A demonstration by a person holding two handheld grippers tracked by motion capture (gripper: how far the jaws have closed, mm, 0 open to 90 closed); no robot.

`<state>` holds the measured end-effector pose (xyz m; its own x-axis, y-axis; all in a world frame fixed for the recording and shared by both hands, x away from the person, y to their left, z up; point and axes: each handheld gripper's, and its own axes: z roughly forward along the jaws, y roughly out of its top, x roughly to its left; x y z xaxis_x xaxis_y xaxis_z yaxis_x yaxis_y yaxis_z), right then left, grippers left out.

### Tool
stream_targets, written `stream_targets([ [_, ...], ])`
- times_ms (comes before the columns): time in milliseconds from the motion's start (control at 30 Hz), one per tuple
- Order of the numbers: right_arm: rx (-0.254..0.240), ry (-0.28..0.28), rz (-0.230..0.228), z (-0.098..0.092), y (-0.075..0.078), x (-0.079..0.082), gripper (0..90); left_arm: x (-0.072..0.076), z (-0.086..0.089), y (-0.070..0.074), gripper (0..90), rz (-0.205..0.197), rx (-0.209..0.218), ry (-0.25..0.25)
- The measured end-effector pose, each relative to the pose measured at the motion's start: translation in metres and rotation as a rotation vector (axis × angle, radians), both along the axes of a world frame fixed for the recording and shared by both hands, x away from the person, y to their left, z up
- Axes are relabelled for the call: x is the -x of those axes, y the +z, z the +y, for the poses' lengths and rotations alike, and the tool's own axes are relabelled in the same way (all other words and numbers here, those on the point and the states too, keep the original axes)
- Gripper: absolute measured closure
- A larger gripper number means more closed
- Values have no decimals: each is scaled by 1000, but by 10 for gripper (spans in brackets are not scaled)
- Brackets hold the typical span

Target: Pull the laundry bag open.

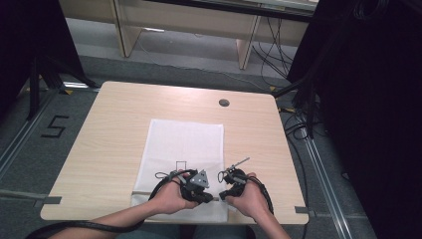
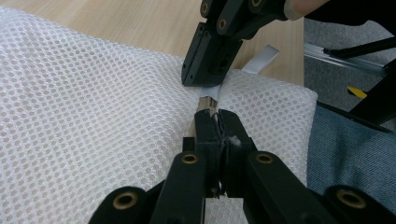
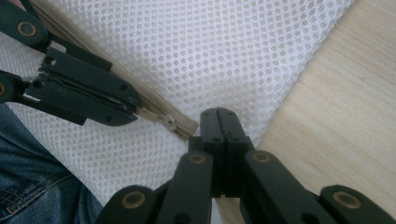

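Where zipper (image 3: 169,122) crosses mesh bag (image 1: 184,142), both tools clamp it: left tool (image 2: 215,122), right tool (image 3: 223,122).

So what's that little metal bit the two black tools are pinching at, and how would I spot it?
Start at the white mesh bag on the wooden table and go to its near edge, where a beige zip band runs. The zip slider sits on that band between the two grippers, the one small metal piece among cloth.
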<state>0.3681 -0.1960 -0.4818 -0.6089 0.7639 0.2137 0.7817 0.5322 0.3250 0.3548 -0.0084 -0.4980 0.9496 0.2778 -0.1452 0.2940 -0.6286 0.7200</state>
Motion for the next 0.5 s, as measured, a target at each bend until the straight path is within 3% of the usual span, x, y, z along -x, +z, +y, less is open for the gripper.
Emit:
stream_targets([
  [133, 14, -17, 3, 1, 1, 1, 900, -1, 1, 1, 875, -17, -10, -15],
  [267, 23, -7, 6, 1, 1, 1, 900, -1, 3, 1, 875, 2, 2, -8],
  [500, 15, 0, 0, 1, 1, 1, 900, -1, 5, 3, 875, -12, -6, -22],
])
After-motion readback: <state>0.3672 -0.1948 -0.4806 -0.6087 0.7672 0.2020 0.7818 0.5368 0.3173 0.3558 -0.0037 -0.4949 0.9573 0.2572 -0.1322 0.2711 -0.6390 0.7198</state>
